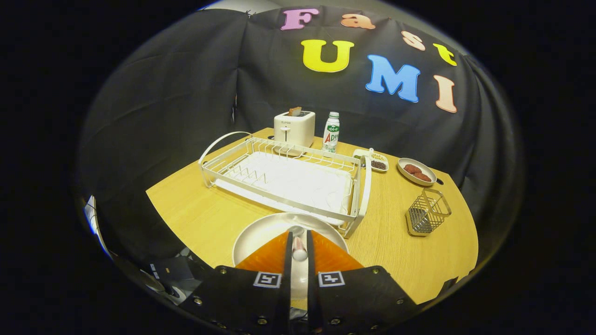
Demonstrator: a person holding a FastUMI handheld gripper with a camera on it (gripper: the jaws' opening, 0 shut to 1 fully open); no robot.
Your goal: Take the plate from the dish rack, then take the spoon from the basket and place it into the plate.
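Observation:
A pale round plate [258, 234] lies on the wooden table just in front of the white wire dish rack [284, 179], whose tray holds nothing. My gripper [298, 236] hovers over the plate, shut on a small spoon [299, 251]. The spoon's handle is pinched in the narrow gap between the fingers and its bowl end sticks out ahead over the plate. The wire basket [427, 212] stands to the right of the rack with nothing showing in it.
Behind the rack stand a white toaster [294, 129] with toast in it and a small bottle [331, 132]. A little divided dish [375, 161] and a saucer of dark snacks [416, 171] sit at the back right. The table's front edge curves close below my fingers.

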